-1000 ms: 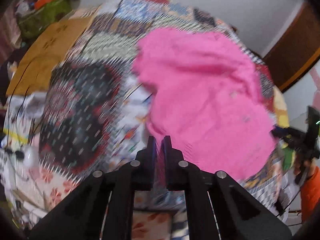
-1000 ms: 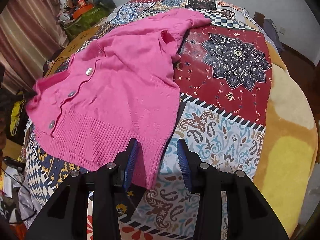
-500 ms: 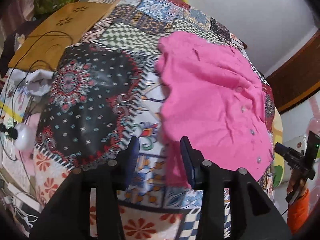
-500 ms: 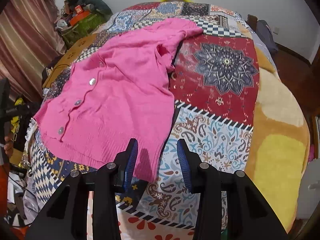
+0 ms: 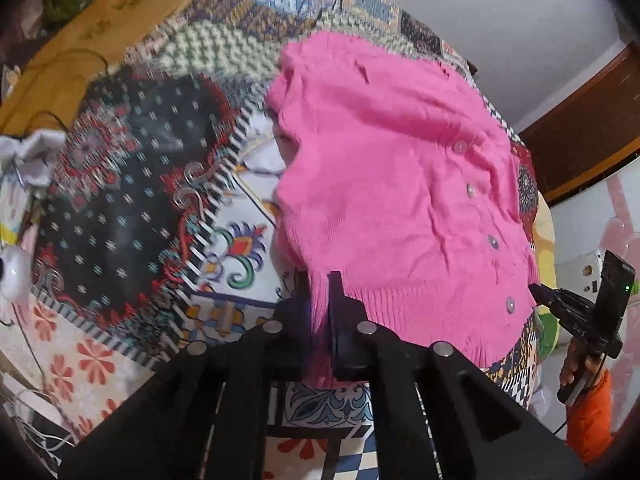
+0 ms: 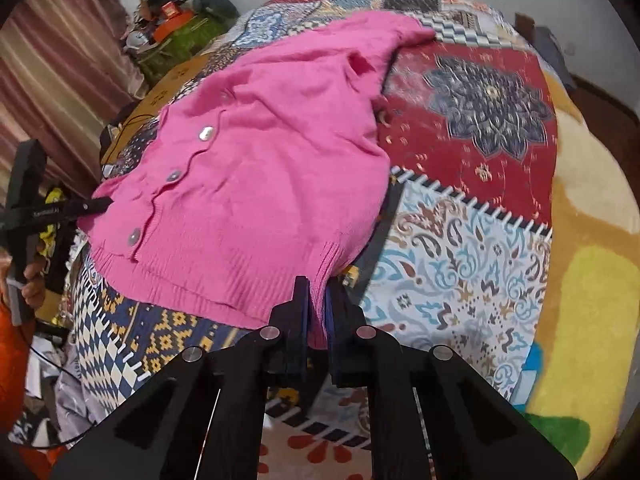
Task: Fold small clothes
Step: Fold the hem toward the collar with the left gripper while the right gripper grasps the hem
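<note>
One pink cardigan (image 5: 392,200) was counted on the patchwork bedspread (image 5: 132,184), and four pale buttons (image 5: 471,190) were counted down its front in the left wrist view. Three of those buttons (image 6: 206,133) were seen in the right wrist view. Two black grippers were counted at the cardigan's ribbed hem: one left gripper (image 5: 320,320) and one right gripper (image 6: 317,312).

Pink cardigan (image 5: 392,200) ribbed knit; bedspread (image 6: 472,216) matt cloth.
</note>
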### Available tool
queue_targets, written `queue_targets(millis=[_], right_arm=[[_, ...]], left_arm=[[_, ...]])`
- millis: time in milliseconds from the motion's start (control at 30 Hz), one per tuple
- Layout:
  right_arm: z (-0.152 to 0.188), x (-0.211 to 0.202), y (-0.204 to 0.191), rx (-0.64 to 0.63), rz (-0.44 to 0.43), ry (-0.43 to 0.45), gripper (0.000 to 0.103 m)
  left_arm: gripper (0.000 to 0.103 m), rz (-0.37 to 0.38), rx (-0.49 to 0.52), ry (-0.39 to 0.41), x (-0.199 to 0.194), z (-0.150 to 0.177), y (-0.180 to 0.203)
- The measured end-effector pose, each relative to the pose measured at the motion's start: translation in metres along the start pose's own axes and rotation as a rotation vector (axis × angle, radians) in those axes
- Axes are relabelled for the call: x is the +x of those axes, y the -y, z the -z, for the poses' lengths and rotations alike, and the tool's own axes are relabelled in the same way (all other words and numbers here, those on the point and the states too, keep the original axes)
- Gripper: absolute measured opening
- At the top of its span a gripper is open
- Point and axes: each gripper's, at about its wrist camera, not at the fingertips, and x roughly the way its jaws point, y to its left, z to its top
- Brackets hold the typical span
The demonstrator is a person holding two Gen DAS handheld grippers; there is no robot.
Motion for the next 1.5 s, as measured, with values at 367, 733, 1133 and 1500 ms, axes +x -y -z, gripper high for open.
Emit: queue_targets(millis=[367,733,1133,1500], right_arm=[[-0.050,-0.062,-0.002,-0.040,-0.002,0.215,0.006],[-0.131,-0.098,0.003,-0.060,0.061,0.392,0.006],[-0.212,-0.029,0.039,-0.046,0.132,0.321,0.006],[-0.256,0.038,0.068,-0.035,0.156,0.229,0.007]], left_arm=[[0.005,-0.004,0.058,0.222,-0.072,-0.051,0.030],[0.005,-0.008,0.071,0.337,-0.078,-0.143,0.073],[0.005,-0.084,-0.012,0.240,0.028,-0.235,0.047],[0.005,-0.120,-0.072,0.138,0.120,-0.285,0.010]])
